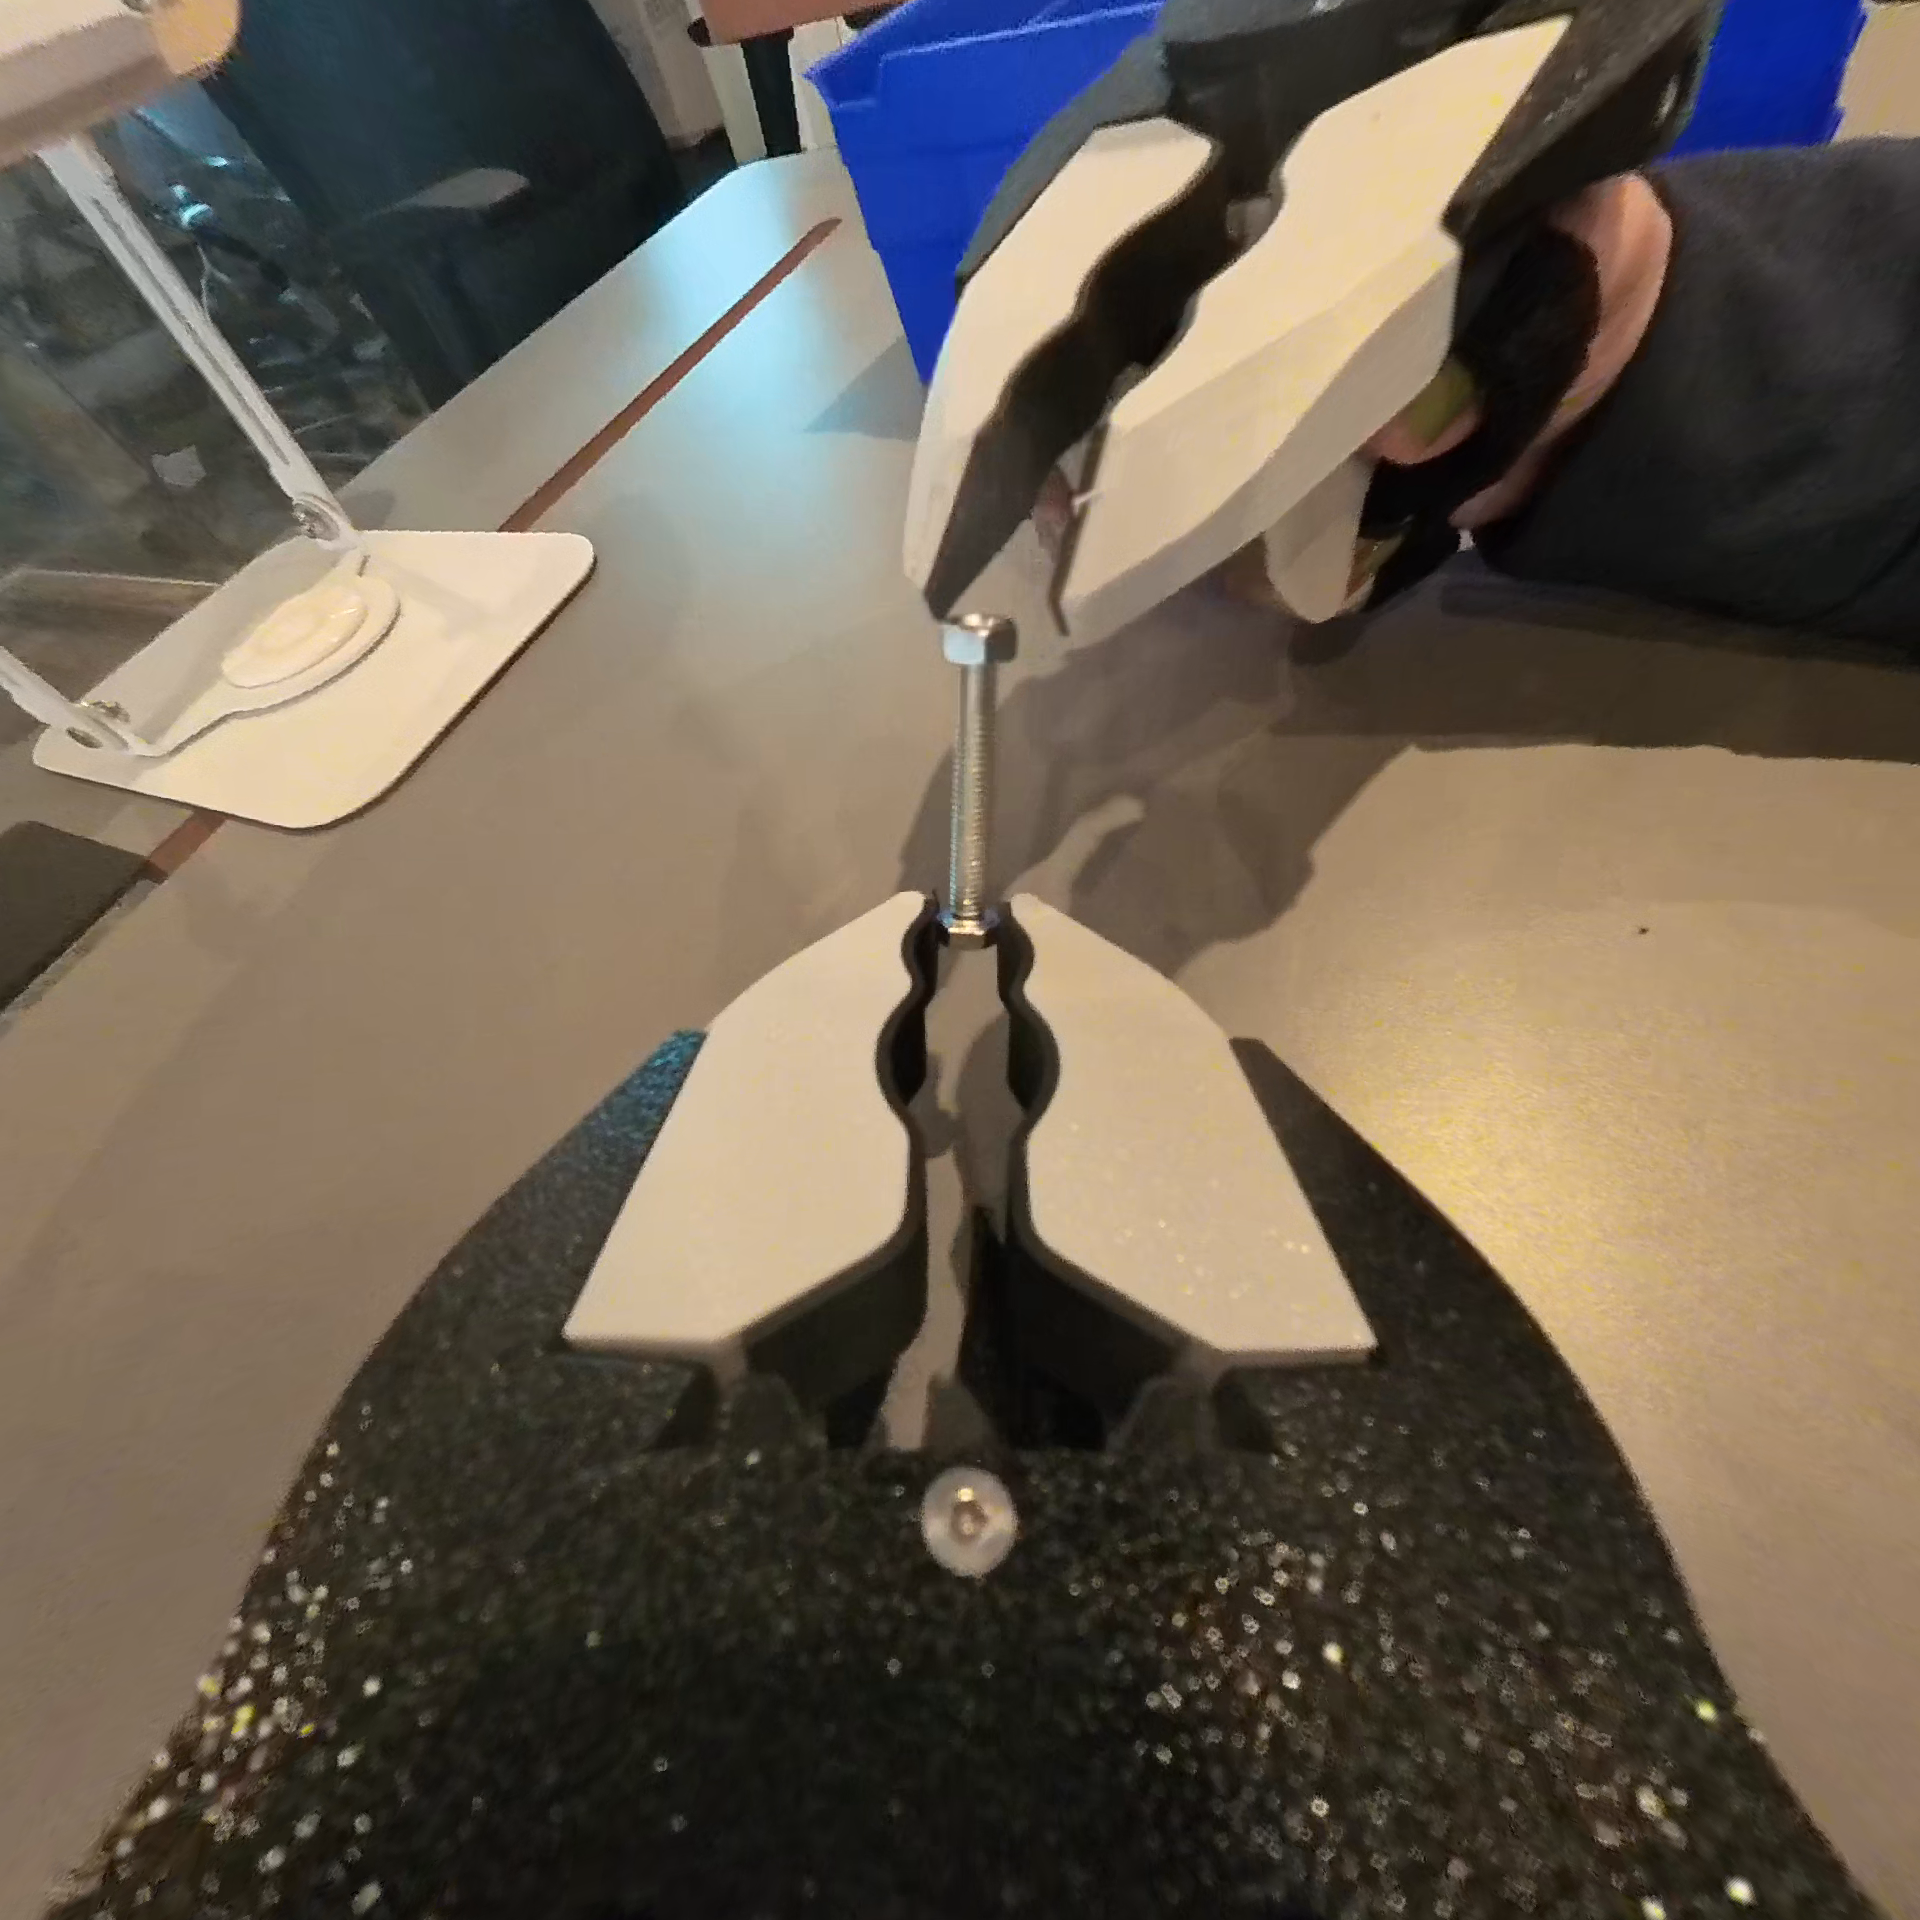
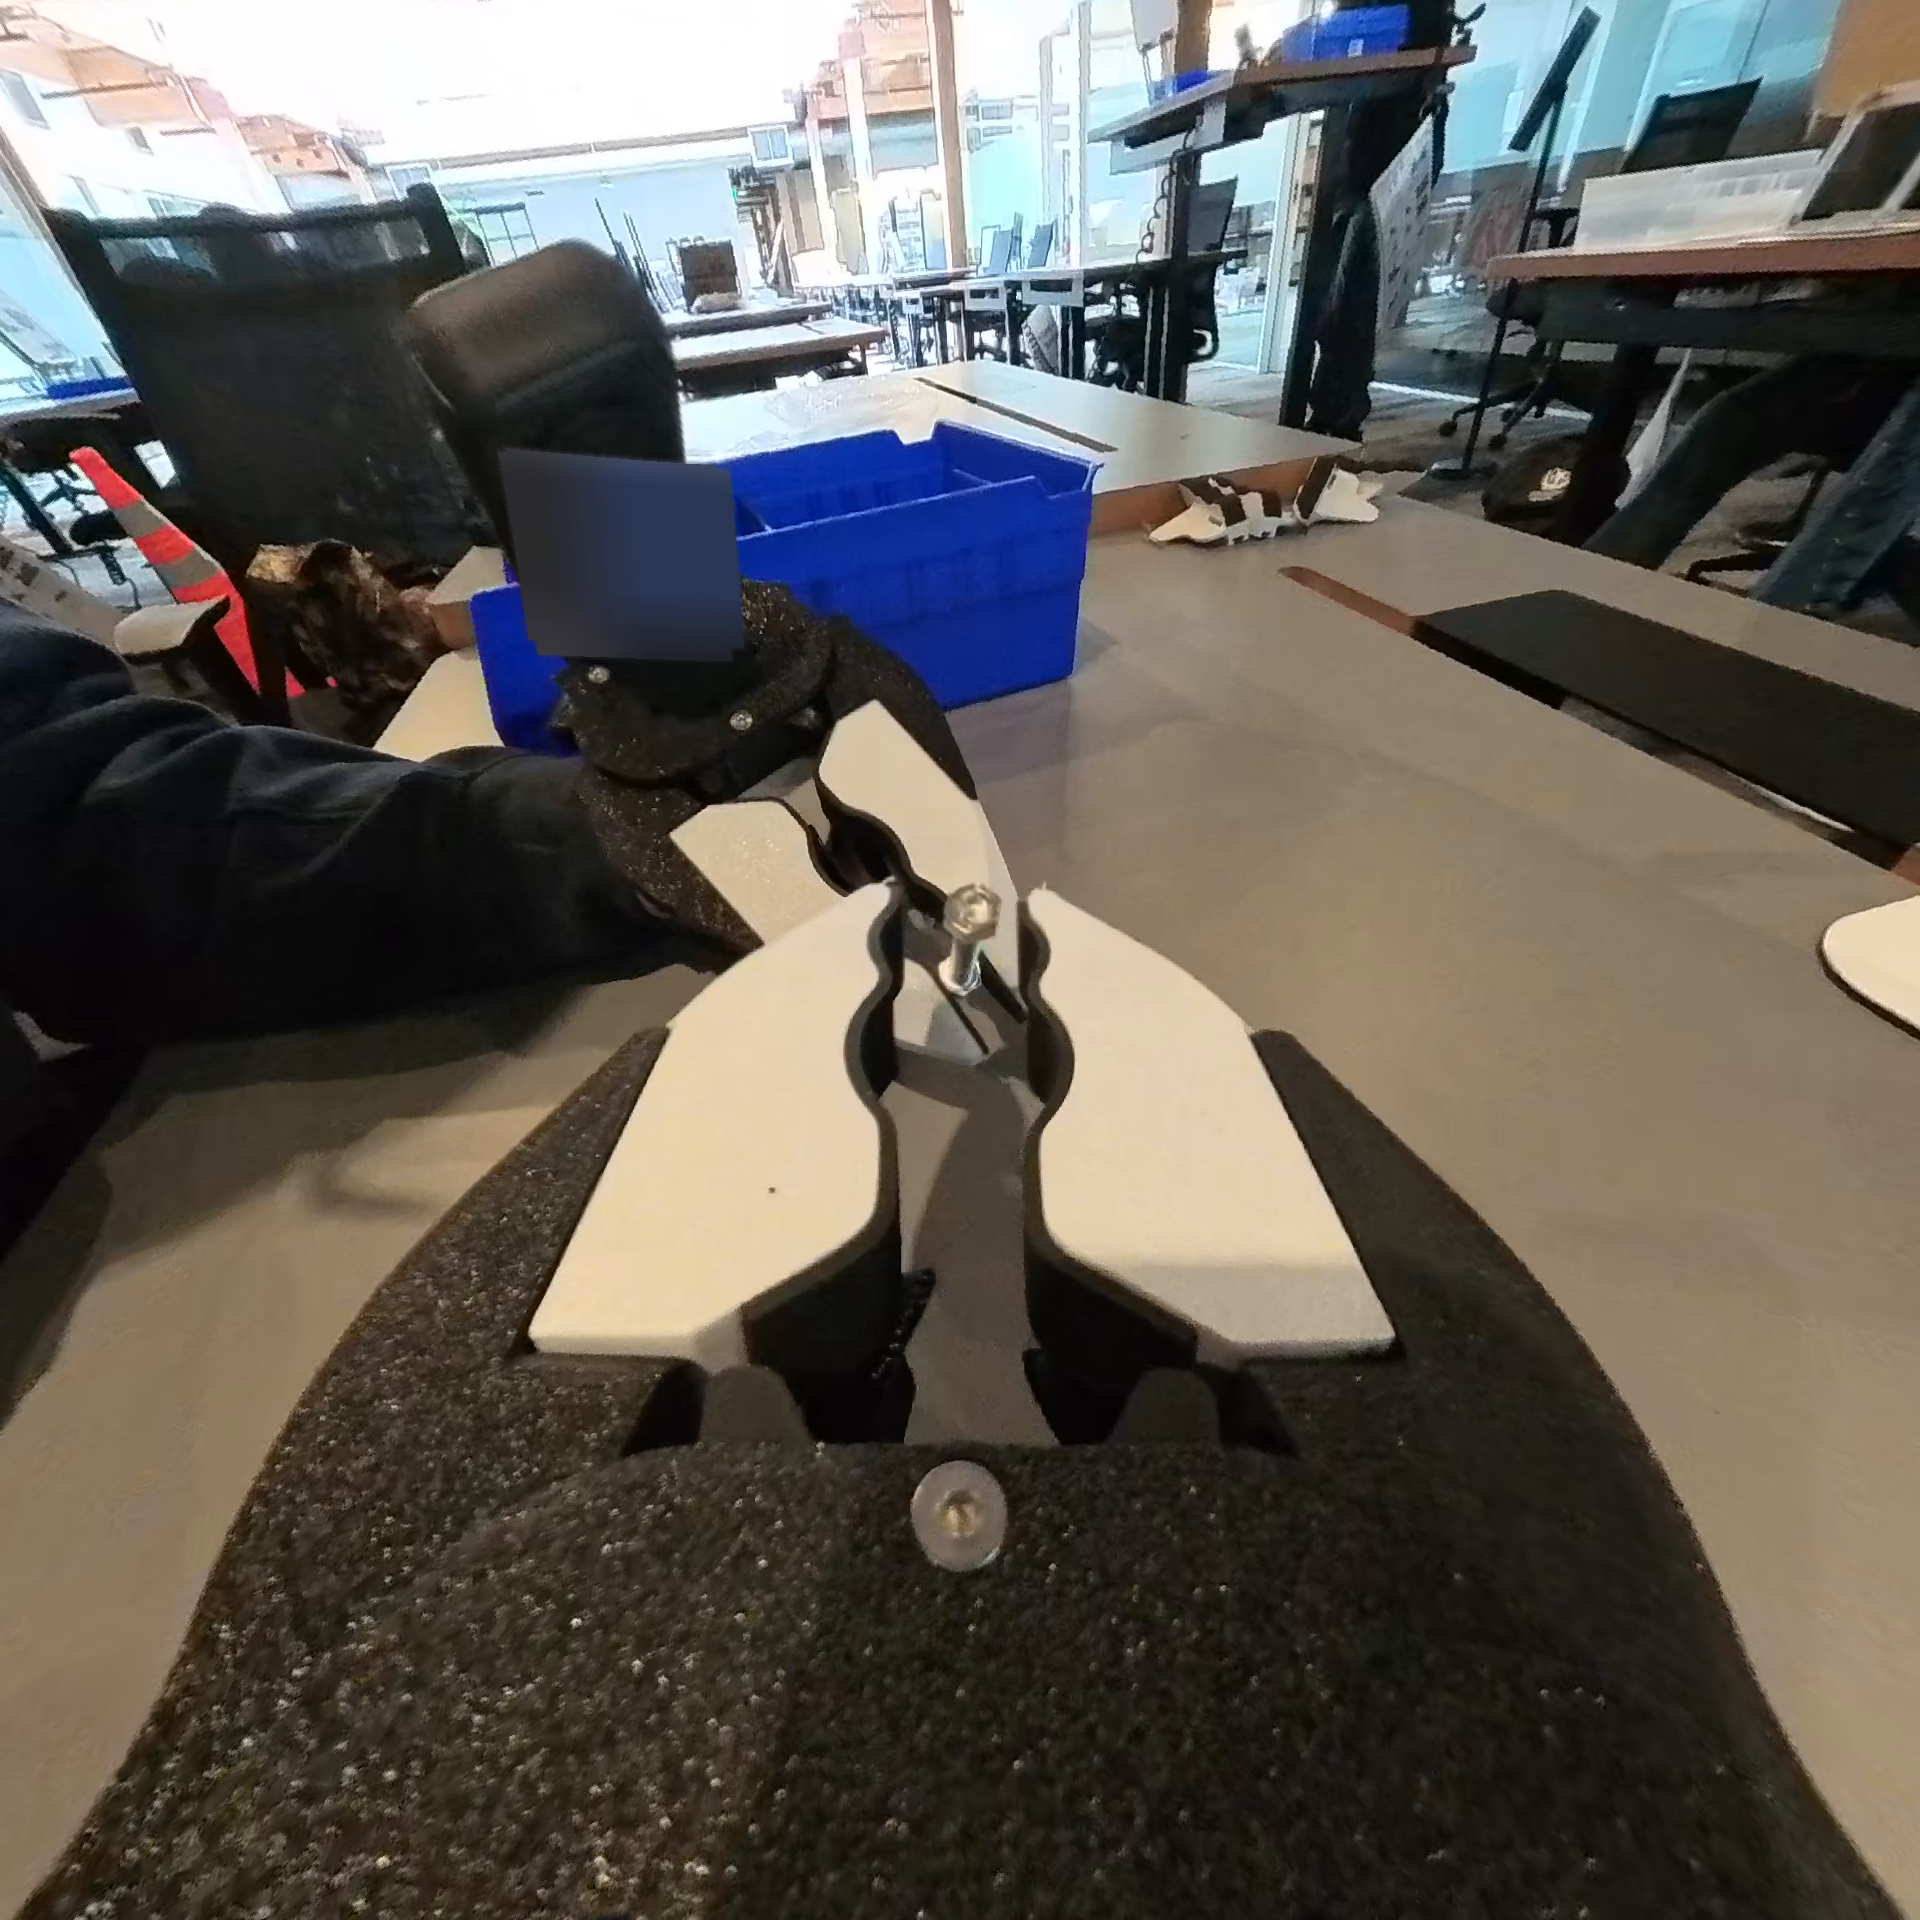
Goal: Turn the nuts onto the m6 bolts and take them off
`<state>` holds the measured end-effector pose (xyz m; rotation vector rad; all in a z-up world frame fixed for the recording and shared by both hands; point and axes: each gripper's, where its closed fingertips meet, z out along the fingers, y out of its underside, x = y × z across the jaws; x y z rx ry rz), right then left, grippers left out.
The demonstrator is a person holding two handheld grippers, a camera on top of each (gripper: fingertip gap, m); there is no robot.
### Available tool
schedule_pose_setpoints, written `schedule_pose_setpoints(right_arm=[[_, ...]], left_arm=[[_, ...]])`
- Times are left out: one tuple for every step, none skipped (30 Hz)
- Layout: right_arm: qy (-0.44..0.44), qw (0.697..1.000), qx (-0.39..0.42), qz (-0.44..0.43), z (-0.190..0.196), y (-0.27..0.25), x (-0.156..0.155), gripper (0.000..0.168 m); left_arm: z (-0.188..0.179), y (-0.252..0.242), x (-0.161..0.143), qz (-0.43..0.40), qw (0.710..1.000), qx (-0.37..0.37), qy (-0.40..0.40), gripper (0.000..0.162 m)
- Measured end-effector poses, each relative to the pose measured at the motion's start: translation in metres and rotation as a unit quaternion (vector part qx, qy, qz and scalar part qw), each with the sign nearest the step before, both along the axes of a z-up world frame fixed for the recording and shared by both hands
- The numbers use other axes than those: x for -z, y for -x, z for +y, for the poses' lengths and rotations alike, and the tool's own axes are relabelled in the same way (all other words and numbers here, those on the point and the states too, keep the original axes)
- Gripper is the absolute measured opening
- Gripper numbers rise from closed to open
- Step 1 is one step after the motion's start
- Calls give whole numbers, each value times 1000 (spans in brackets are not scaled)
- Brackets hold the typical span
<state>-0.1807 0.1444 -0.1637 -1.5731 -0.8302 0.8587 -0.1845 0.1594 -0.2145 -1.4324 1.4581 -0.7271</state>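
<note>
A silver M6 bolt [image 1: 966,779] stands upright over the grey table, hex head [image 1: 977,636] on top. My left gripper [image 1: 966,928] is shut on the nut [image 1: 967,932] threaded at the bolt's lower end. My right gripper [image 1: 1000,613] comes in from the upper right, its jaws a little apart, tips just above the bolt head. In the right wrist view the bolt head [image 2: 971,911] sits between my right gripper's [image 2: 966,896] open tips without clear contact. The left gripper's fingers [image 2: 914,790] show behind it, held by a dark-sleeved arm [image 2: 260,852].
A blue bin [image 2: 914,561] stands at the far side of the table. A white stand with a flat base [image 1: 312,675] is at the left. A black mat [image 2: 1683,686] lies at the far right. A person's hand and dark sleeve [image 1: 1714,384] hold the right gripper. The left gripper's tips are roughly 6 cm from the right gripper's. From either gripper's tips it is about 35 cm to the flat base [image 1: 312,675].
</note>
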Motion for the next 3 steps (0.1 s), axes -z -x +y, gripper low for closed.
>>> schedule_pose_setpoints(right_arm=[[1,1000,-1,4,0,0,-1,21],[2,1000,-2,8,0,0,-1,22],[2,1000,-4,11,0,1,-2,22]], left_arm=[[1,0,-1,-4,1000,-1,3,10],[1,1,-2,-9,1000,-2,6,10],[2,1,-3,-13,1000,-3,10,10]])
